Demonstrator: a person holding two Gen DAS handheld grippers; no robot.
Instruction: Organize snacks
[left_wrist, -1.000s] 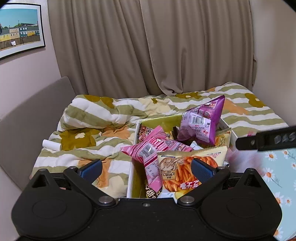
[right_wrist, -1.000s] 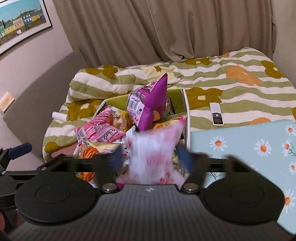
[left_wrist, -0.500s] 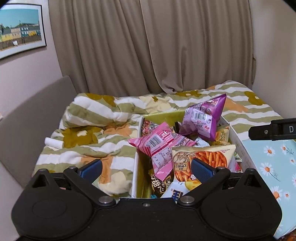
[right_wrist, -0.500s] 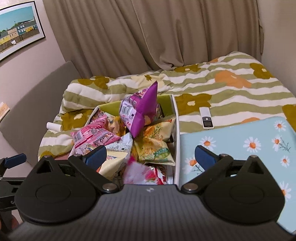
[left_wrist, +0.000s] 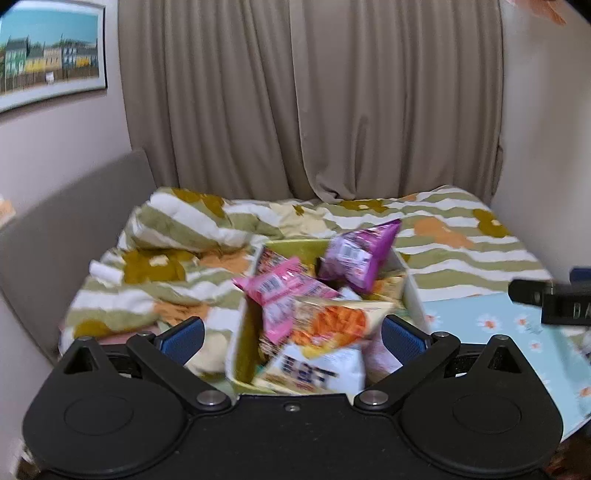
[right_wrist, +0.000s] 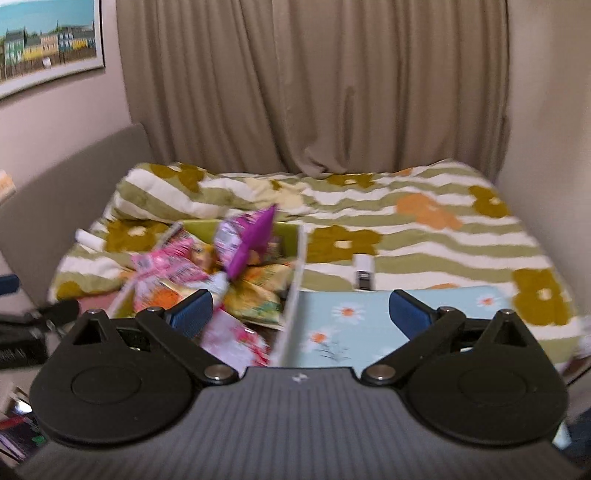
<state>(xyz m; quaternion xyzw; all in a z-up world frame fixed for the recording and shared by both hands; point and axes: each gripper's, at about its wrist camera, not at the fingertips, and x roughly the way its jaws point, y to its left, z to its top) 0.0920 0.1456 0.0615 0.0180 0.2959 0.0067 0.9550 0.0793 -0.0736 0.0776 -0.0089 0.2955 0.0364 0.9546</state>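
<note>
A white box with a green inside (left_wrist: 412, 291) (right_wrist: 298, 266) stands on the bed, piled with snack packets. On top lean a purple packet (left_wrist: 364, 254) (right_wrist: 245, 242) and a pink one (left_wrist: 284, 291) (right_wrist: 168, 266). An orange-stick packet (left_wrist: 332, 321) and a white-and-blue one (left_wrist: 317, 373) lie at the near end, and a pink-and-white packet (right_wrist: 234, 338) lies in the box's near right corner. My left gripper (left_wrist: 291, 336) hangs open just short of the box. My right gripper (right_wrist: 301, 314) is open too, with nothing between its fingers, over the box's right wall.
A light-blue daisy-print board (left_wrist: 517, 332) (right_wrist: 369, 317) lies right of the box. A white remote (right_wrist: 364, 271) rests on the striped flowered duvet (right_wrist: 406, 229). A grey headboard (left_wrist: 74, 221) runs along the left, curtains hang behind, and a small white roll (left_wrist: 105, 271) lies at the left.
My right gripper let go of the pink-and-white packet, which now lies in the box, then opened wide and drew back to the right. My left gripper pulled back and rose a little.
</note>
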